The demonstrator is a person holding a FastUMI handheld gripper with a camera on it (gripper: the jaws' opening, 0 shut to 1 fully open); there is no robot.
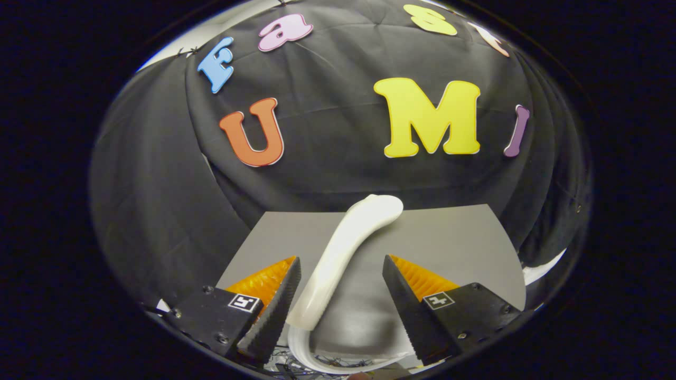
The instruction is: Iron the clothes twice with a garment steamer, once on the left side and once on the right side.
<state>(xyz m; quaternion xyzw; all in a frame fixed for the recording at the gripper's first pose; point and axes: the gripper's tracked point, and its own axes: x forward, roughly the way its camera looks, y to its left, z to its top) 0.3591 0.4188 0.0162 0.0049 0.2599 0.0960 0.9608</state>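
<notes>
White garment steamer (343,253) laid on the grey tabletop (454,237), its handle seen between the spread jaws, nearer one, head pointed beyond them, gripper (340,311) unclamped

1. The gripper (341,282) is pointing forward and slightly downward, with its two fingers (274,301) spread wide apart.
2. The left finger is lying just beside the white steamer handle (338,253), possibly touching its lower end.
3. The right finger is standing well clear of the handle, pressing on nothing.
</notes>
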